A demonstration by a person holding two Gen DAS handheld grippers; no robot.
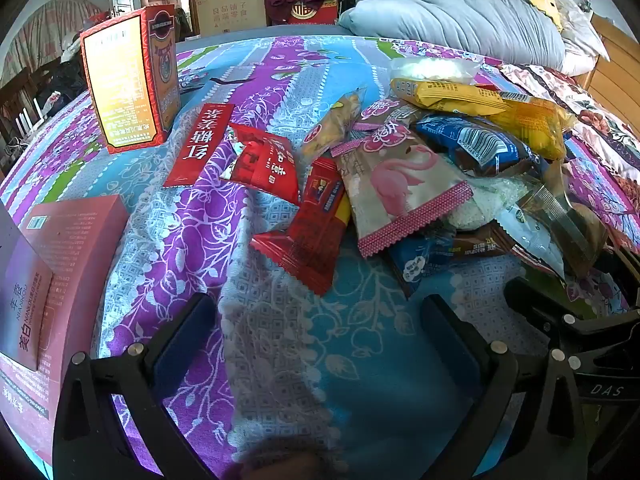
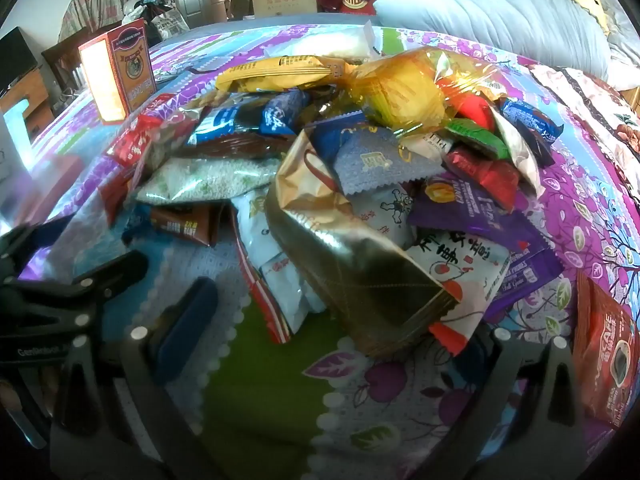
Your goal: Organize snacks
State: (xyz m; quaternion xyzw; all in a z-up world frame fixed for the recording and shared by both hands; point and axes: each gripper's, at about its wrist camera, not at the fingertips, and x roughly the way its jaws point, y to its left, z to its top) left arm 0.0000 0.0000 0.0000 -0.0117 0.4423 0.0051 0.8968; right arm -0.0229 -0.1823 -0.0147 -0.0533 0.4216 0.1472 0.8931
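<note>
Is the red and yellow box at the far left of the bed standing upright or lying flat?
Upright. The red and yellow box stands on its narrow end on the bedsheet, tall faces vertical; the right wrist view shows it standing too.

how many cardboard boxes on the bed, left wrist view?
2. A red-and-yellow box stands upright at the far left of the bedspread; a pink box sits at the near left edge, partly cut off. More may be out of frame.

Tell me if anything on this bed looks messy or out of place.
Yes. The snack packets lie in a loose overlapping heap on the bedspread, unsorted, with a few red packets strayed toward the upright red box. Nothing looks torn or spilled. Both grippers, left and right, are open and empty.
</note>
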